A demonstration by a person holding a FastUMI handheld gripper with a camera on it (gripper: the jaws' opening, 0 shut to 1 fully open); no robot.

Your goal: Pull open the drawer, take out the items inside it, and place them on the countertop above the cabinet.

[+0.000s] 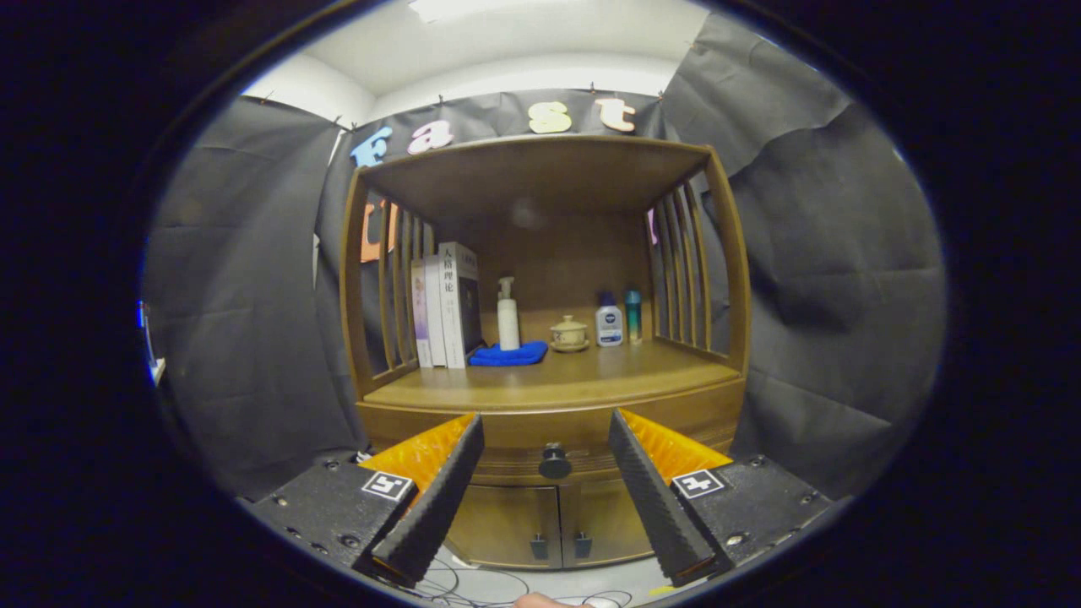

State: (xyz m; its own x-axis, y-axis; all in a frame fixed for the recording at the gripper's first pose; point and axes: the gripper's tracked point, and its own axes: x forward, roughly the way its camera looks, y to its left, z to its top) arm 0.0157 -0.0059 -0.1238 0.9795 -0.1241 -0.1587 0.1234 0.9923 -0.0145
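Two fingers point(448, 485) of the gripper point(547, 490) stood spread wide with nothing between them, and the drawer knob point(555, 462) sat in the gap ahead, still some way off. That spacing made sense to me: held apart like that, they could slide to either side of the knob before closing on it.

From the gripper view, the drawer point(549, 439) was shut flush in the front of the wooden cabinet point(735, 338), just under the desk point(549, 384), so whatever lay inside was hidden. Below it were two small doors point(557, 519), each with its own little handle, also closed.

On the desk, things were pushed to the back, which left the front bare, a sensible spot for the drawer's contents, I judged. Several books point(446, 304) leaned against the slatted side. Beside them a pump bottle point(507, 314) stood on a blue cloth point(509, 355), then a lidded cup point(569, 333) on its saucer, a white bottle point(609, 322) and a teal bottle point(632, 315) near the other slats.

Cables point(473, 583) trailed on the floor beneath the fingers. The task looked barely begun, with the pull on the knob first.
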